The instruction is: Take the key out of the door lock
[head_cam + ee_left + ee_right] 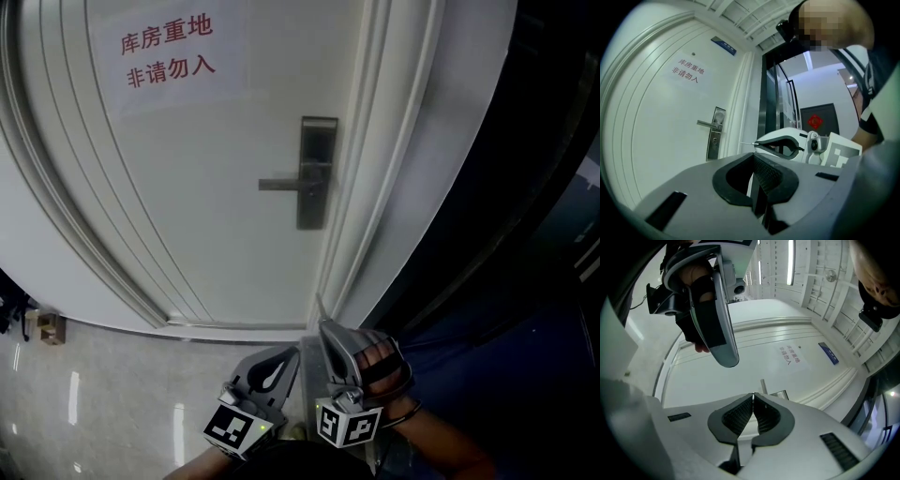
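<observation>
The door lock (317,173) sits on the white door (206,206), its lever handle (281,184) level. Neither the head view nor the left gripper view shows anything sticking out of the plate below the lever, though the keyhole is too small to read closely. Both grippers are held low and well back from the lock. The right gripper (321,324) has its fingers (740,416) pressed together, and a thin bright sliver juts from their tips. It shows as a fine spike in the head view and as a needle-like line in the left gripper view. I take this to be the key (746,143), seen edge-on and pinched there, but it is too slim to be certain. The left gripper (295,351) rides just beside the right one, with its fingers (766,173) closed on nothing. On that reading the extraction itself looks done: the key is clear of the lock and in the right gripper's hold, and little seems left beyond carrying it off. If the sliver is not the key, then the key is not visible anywhere and the reach to the lock has yet to be made.
</observation>
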`<action>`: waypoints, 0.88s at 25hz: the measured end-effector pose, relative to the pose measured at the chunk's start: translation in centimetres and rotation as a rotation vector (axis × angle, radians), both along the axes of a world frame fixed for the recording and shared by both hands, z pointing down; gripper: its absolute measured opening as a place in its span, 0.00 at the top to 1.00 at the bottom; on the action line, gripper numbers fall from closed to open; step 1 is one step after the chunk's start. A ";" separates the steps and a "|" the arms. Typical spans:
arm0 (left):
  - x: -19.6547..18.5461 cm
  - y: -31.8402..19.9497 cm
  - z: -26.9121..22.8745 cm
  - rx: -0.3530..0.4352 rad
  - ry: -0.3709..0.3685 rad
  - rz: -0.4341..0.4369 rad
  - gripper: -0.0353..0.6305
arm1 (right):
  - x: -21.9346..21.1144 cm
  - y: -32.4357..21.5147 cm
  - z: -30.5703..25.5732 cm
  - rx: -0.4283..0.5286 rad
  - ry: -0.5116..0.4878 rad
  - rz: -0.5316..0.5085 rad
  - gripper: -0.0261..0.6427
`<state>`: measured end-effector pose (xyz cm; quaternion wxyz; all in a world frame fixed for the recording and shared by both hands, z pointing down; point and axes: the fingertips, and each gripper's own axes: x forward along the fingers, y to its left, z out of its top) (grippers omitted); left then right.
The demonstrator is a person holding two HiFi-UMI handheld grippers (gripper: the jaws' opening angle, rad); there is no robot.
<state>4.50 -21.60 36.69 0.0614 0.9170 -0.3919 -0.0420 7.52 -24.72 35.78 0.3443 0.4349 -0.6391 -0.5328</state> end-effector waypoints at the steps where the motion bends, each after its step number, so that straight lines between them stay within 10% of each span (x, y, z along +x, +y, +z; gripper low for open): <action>1: 0.1 0.3 0.0 0.001 -0.001 0.000 0.94 | 0.1 0.3 0.0 -0.001 -0.005 -0.001 0.93; 22: 0.5 0.5 -1.1 0.031 -0.001 -0.016 0.94 | -0.2 1.0 0.0 -0.013 0.001 -0.041 0.93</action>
